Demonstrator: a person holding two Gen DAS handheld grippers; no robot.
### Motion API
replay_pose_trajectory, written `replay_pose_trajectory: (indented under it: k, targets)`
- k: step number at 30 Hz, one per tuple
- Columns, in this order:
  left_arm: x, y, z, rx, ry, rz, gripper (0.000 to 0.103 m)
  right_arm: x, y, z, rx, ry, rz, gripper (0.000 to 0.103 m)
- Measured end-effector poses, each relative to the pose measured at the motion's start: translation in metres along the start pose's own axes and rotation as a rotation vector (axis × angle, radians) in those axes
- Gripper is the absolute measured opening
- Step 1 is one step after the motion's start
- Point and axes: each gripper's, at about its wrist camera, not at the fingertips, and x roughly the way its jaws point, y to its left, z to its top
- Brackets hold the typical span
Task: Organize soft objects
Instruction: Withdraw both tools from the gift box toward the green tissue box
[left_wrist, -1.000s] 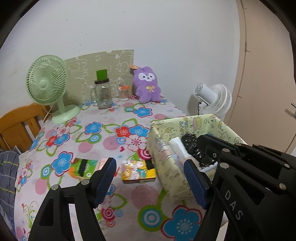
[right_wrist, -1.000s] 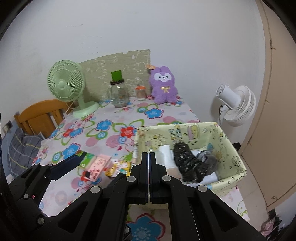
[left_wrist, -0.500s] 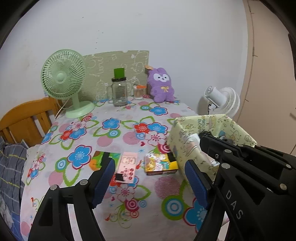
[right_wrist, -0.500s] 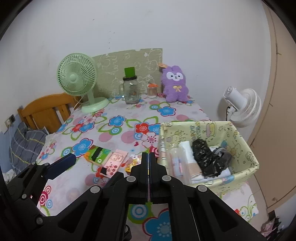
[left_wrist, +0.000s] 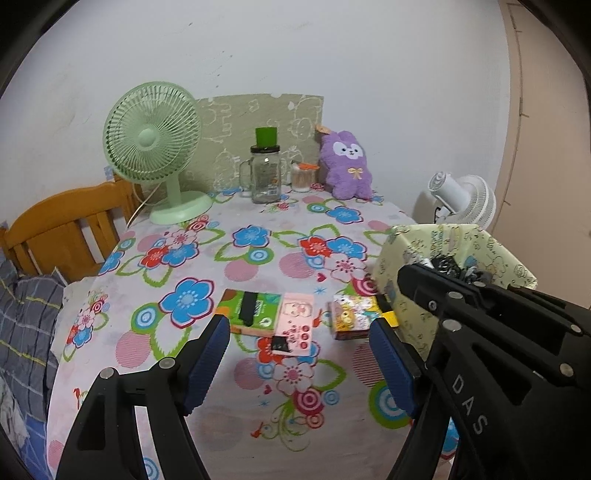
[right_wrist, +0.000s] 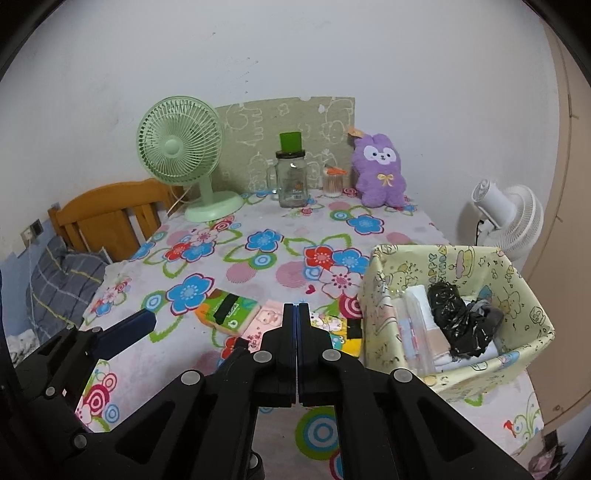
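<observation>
**Tissue packs waiting beside the bin**

Tissue packs lie in a row on my flowered tablecloth (left_wrist: 258, 229): green soft pack (left_wrist: 251, 311), pink pack (left_wrist: 294, 324), yellow cartoon pack (left_wrist: 352, 315). My left gripper (left_wrist: 299, 363) hovers above them, jaws apart, empty. My right gripper (right_wrist: 296, 321) is pressed together, holding nothing. Next I judge the left should descend onto one pack, then carry it right into the yellow fabric bin (right_wrist: 532, 314).

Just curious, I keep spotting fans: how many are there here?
2. A mint-green plastic desk fan stands on the floral table's far left corner; a white fan sits off the table's right edge, behind the yellow fabric bin.
</observation>
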Motion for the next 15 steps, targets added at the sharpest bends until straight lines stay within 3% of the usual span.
replay_pose_trajectory:
  k: [15]
  targets:
    - [0.03,0.03,-0.013,-0.023,0.059,0.029,0.08,0.043,0.023,-0.011,-0.008,0.104,-0.006,0.004]
